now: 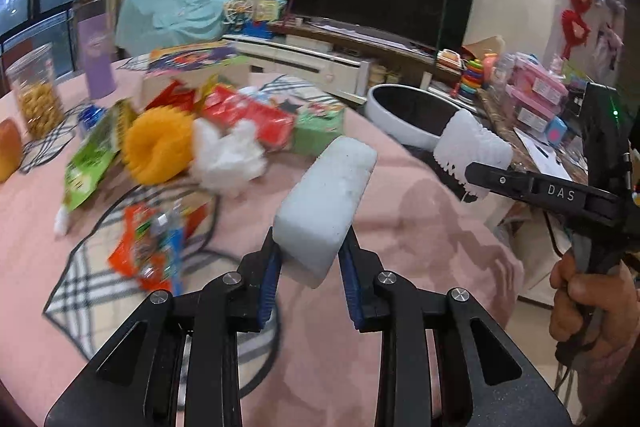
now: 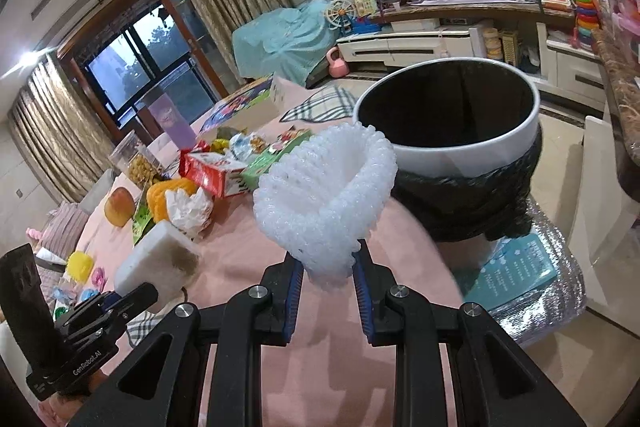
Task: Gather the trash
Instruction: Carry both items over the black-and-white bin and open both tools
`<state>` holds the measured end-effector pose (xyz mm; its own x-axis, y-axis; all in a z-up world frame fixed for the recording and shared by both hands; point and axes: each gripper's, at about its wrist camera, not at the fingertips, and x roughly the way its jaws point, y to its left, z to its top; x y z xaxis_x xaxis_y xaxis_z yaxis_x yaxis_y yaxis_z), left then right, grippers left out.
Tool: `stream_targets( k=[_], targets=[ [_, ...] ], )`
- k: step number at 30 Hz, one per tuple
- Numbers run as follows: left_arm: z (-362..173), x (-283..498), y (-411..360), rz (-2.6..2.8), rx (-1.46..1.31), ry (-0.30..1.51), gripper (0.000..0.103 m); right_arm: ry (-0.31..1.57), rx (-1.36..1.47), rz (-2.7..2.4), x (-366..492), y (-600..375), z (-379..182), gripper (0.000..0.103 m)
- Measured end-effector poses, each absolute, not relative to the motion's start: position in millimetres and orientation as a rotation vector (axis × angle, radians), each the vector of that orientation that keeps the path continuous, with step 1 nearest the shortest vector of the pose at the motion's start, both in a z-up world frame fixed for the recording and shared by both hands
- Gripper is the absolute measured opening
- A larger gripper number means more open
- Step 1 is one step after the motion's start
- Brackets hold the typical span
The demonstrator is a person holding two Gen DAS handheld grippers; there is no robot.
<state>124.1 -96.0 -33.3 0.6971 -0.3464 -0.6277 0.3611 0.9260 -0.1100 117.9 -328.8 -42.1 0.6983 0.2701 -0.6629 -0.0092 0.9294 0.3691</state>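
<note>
The left claw [image 1: 310, 263] is clamped on the near end of a white foam block [image 1: 326, 211], which juts up and away from the blue pads toward the middle of the left wrist frame; only the bottom part sits between the pads, so most of its length hangs free. I judge that a quick swing could lever it out of the grip and drop it back on the pink desk [image 1: 400, 227]. The right claw [image 2: 326, 273] pinches the lower edge of a white foam net sleeve [image 2: 324, 195], seen in the centre of the right wrist frame; it is soft and springy, and held by so thin a rim it could squirm loose. Just beyond it, in the upper right of that frame, stands the white bin [image 2: 452, 151] with a black liner, its mouth open and close to the desk edge. Both claws carry loads toward the same side, and in the right of the left wrist frame the other claw appears near the block, so they could knock together on the way over. Further left lies the rest of the trash: an orange net sleeve [image 1: 158, 147], a crumpled tissue [image 1: 228, 159], a red carton [image 1: 248, 117] and snack wrappers [image 1: 148, 247], any of which a low sweep could scatter.
</note>
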Motion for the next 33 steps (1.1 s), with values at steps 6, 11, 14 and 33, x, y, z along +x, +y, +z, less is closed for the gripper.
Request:
stream_targets(
  k=[6, 11, 14, 33],
  targets=[
    [-27.5, 143.0, -127.3, -0.439, 0.05, 0.693, 0.027, 0.775, 0.356, 0.125, 124.1, -350.3, -35.1, 0.024],
    [-19.1, 161.4, -150.6, -0.466, 0.048, 0.689, 0.027, 0.764, 0.353, 0.102, 133.4, -365.6, -27.3, 0.024],
    [-13.4, 171.3, -166.0, -0.482, 0.053, 0.684, 0.027, 0.765, 0.353, 0.094, 142.6, -375.1, -24.2, 0.024],
    [-8.6, 235.1, -238.0, -0.519, 0.088, 0.736, 0.029, 0.847, 0.324, 0.059, 197.0, -422.2, -31.9, 0.028]
  ],
)
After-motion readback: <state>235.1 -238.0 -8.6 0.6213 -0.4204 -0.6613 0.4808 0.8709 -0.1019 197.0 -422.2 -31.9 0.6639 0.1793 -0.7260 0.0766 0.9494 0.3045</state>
